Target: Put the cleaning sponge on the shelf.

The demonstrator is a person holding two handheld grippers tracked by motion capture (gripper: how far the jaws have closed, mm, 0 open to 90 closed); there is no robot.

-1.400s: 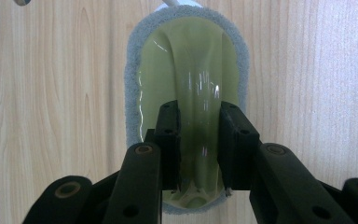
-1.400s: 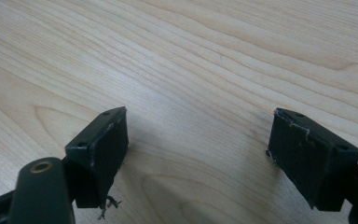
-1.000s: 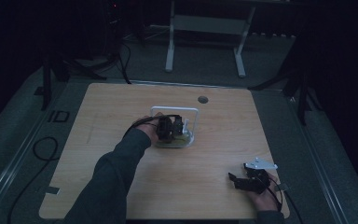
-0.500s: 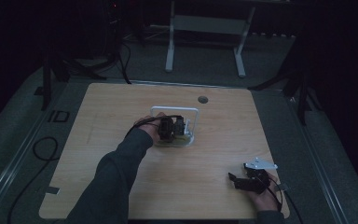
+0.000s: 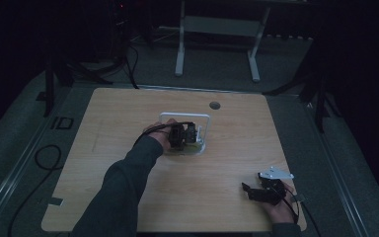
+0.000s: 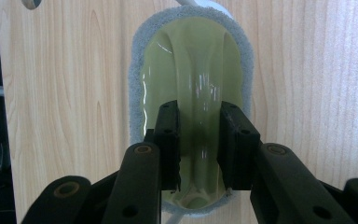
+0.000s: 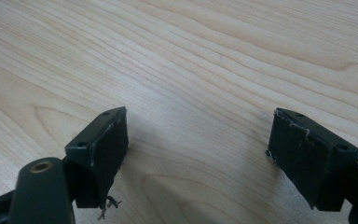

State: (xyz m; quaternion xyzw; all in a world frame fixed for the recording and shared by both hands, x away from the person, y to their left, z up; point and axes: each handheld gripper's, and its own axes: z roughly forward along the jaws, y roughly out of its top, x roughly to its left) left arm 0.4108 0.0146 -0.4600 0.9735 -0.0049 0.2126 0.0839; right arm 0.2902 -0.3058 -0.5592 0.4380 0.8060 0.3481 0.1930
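Our left tongs pinch the raised ridge of a yellow-green scrubber with a grey foam rim, lying mid-tabletop. Our right tongs rest spread and empty near the front edge. We judge the grasp made, the lift remaining.

A dark lab: lone wooden table, floor cables, stands.

Left hand-held gripper jaws pinched nearly closed; right hand-held gripper jaws spread.

Glossy green plastic scrubber handle, rough grey pad; wood-grain table.
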